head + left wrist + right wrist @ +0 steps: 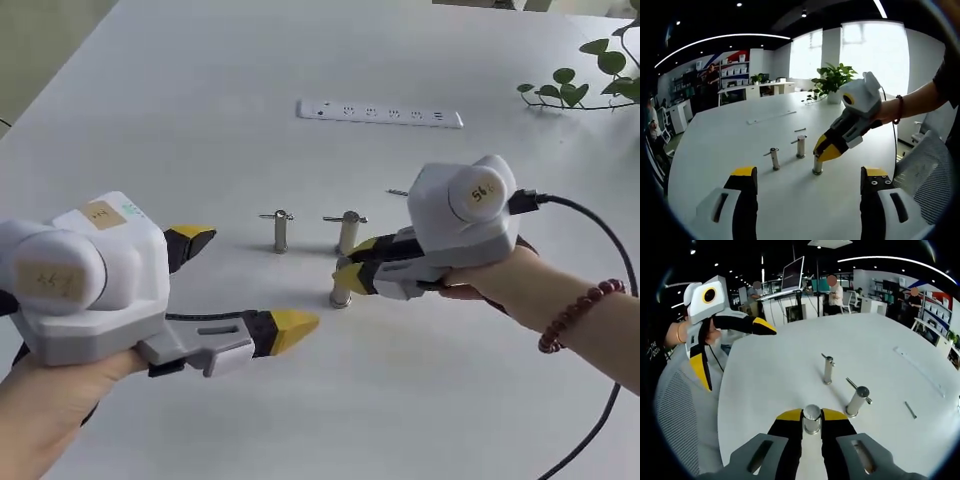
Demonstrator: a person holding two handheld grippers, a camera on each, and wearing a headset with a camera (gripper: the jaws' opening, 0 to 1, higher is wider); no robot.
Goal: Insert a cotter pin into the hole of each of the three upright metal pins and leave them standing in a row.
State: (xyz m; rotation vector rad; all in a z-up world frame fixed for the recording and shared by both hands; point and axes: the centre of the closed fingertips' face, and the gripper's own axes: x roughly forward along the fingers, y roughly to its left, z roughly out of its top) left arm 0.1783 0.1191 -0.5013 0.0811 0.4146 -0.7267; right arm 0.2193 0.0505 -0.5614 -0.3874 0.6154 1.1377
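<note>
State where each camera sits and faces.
Head view: headset, facing down at the table; left gripper, right gripper and the right hand show.
Left gripper view: along its open jaws toward three metal pins; right gripper ahead.
Right gripper view: along its jaws, shut on the nearest pin.
Shared: each gripper view shows the other gripper.

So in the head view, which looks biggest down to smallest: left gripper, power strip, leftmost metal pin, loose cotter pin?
1. left gripper, though it is nearest the camera, so unsure.
2. power strip.
3. leftmost metal pin.
4. loose cotter pin, tiny.
</note>
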